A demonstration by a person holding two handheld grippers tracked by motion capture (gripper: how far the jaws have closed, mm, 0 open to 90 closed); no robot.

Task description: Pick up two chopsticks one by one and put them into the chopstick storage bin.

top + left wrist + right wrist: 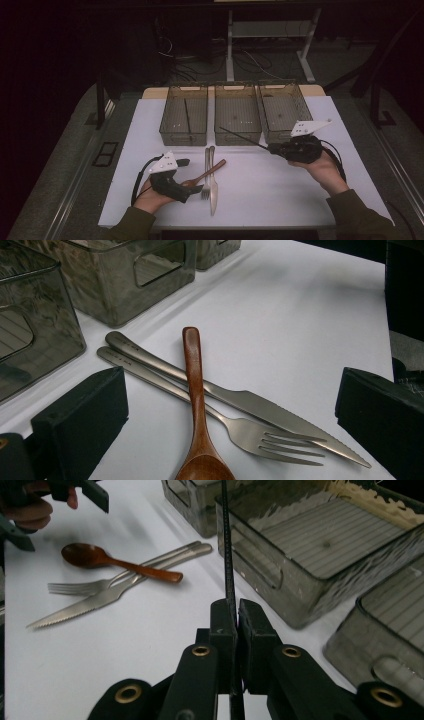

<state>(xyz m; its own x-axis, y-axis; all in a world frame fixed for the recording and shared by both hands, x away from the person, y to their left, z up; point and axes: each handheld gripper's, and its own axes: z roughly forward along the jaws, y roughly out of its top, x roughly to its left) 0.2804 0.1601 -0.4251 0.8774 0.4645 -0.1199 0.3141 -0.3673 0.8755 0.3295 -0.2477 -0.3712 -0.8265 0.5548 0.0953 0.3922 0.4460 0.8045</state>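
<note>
Three clear bins sit upper centre of the high view: the left bin (pixel 183 115) holds one black chopstick (pixel 187 116). The right gripper (pixel 272 148) pinches a second chopstick (pixel 242 138). The left gripper (pixel 192 176) gapes wide around the wooden spoon (pixel 207 173), fork (pixel 206 172) and knife (pixel 213 180).

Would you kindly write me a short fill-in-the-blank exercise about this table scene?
1. The right gripper is shut on a thin black ____.
2. The wooden spoon lies across the knife and the ____.
3. The number of clear bins in the row is ____.
4. The left gripper has its jaws ____.

Missing words: chopstick; fork; three; open
</note>
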